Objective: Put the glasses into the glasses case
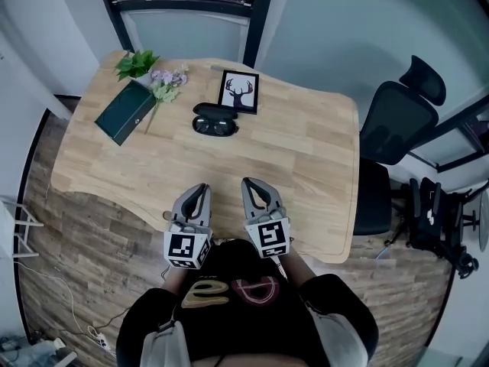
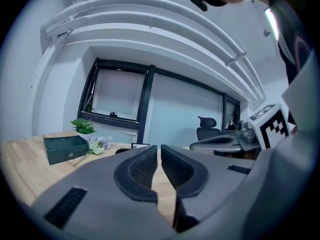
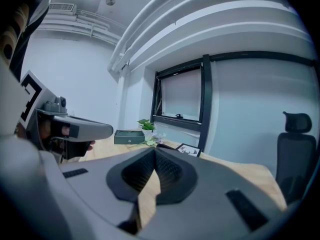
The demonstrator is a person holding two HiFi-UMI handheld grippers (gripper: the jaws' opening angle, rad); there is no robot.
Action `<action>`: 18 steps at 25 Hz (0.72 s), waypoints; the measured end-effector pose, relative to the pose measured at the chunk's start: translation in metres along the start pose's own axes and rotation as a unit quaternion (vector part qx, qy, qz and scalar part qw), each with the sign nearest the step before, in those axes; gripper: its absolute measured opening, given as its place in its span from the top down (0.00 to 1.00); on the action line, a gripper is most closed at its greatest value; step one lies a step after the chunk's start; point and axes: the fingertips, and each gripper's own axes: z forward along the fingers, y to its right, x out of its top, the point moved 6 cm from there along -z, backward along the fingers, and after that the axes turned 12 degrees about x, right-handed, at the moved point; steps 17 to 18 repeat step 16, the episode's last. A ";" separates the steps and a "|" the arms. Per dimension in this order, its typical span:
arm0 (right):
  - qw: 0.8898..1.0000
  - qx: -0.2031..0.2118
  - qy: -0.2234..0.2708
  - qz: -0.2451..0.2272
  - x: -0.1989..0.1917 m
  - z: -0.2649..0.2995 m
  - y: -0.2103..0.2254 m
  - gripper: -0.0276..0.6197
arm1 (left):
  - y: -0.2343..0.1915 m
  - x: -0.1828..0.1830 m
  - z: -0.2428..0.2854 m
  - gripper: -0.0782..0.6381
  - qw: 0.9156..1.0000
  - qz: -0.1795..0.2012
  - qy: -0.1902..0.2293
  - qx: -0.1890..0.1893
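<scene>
On the desk (image 1: 306, 151), a green box (image 1: 125, 112) lies far left. The left hand-held gripper (image 1: 200, 187) is narrowed to a slit and empty. The glasses (image 1: 215, 127) lie mid-desk, against the black glasses case (image 1: 214, 111). The right hand-held gripper (image 1: 250, 182) is closed and empty.

Dark glasses (image 1: 215, 127) are seen lying flat on the desk (image 1: 306, 144), touching the black oval glasses case (image 1: 214, 111), well beyond the fingers (image 1: 200, 197).
</scene>
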 end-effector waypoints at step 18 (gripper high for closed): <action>1.000 0.003 -0.001 -0.009 -0.012 -0.007 -0.014 0.94 | 0.009 -0.012 -0.015 0.85 1.000 0.014 -0.016 -0.014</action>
